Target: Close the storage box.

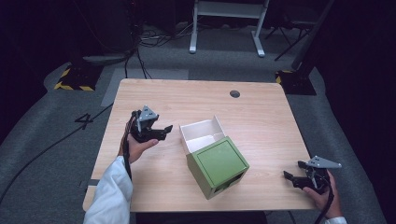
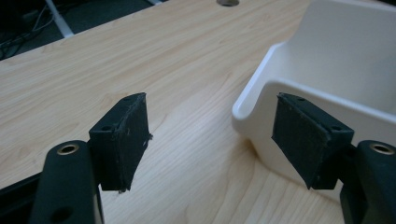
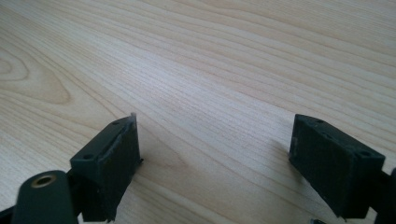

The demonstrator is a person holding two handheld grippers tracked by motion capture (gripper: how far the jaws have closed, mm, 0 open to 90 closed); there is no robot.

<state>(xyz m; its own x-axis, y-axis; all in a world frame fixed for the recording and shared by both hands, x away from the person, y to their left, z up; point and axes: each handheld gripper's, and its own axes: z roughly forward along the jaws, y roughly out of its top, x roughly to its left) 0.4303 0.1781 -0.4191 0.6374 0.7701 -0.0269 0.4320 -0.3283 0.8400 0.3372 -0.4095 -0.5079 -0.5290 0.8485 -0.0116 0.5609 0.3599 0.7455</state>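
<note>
The right claw point(image 1: 293, 171) sits nearest, at the counter's point(image 1: 261, 121) front edge, well to the right of the green box point(image 1: 218, 166), its jaws spread over bare wood and holding nothing. The green box lies tipped near the counter's middle front, with a white drawer point(image 1: 201, 133) drawn out of its far side. Left of the drawer, the left claw point(image 1: 166, 130) hangs spread as well, pointing at the drawer's corner; in the left gripper view that white rounded corner point(image 2: 261, 100) lies just beside one pad point(image 2: 303, 137), whether touching I cannot tell.
</note>
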